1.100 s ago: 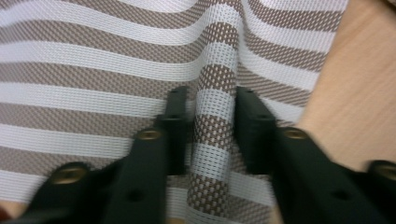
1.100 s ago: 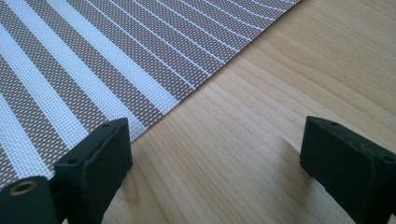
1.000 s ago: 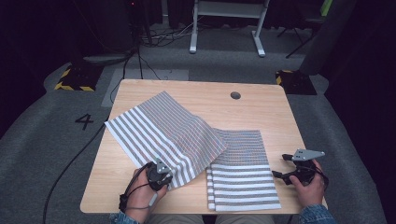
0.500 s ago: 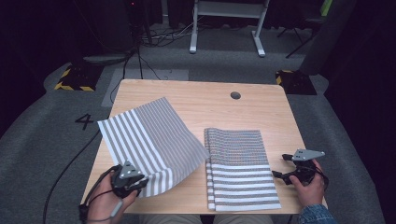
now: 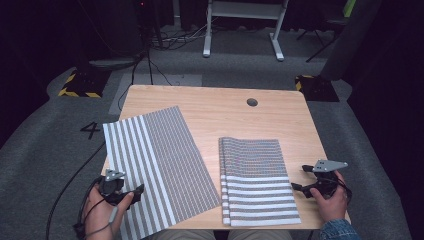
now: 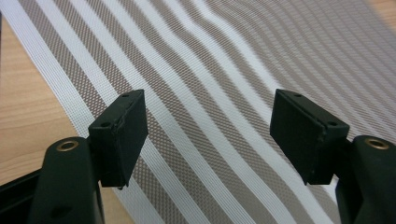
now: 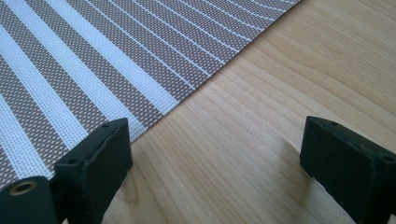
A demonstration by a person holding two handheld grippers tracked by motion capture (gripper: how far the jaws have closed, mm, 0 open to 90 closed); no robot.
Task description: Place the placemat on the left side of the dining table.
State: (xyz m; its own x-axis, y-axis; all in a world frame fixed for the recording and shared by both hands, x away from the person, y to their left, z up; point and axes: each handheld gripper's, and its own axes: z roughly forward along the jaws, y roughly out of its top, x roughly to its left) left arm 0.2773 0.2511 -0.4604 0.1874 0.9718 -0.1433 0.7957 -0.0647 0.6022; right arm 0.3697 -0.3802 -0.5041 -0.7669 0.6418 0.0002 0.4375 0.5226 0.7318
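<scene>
Light wooden bench (image 5: 215, 107): flat grey-and-white striped mesh placemat (image 5: 155, 165) runs away from the left tool (image 5: 125, 192), wide open over its near corner; right tool (image 5: 305, 181), wide open, beside the stacked mats (image 5: 255, 180).

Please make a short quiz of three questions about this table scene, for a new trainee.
1. True or false: the left gripper is clamped on the single striped mat.
2. What lies under the right gripper: A) bare wooden table, B) mat, C) cable?
3. Fill in: the stack of striped mats lies at the person's ____ side.

Key: 1 false, its jaws are open above the mat. 2 A. 3 right.
</scene>
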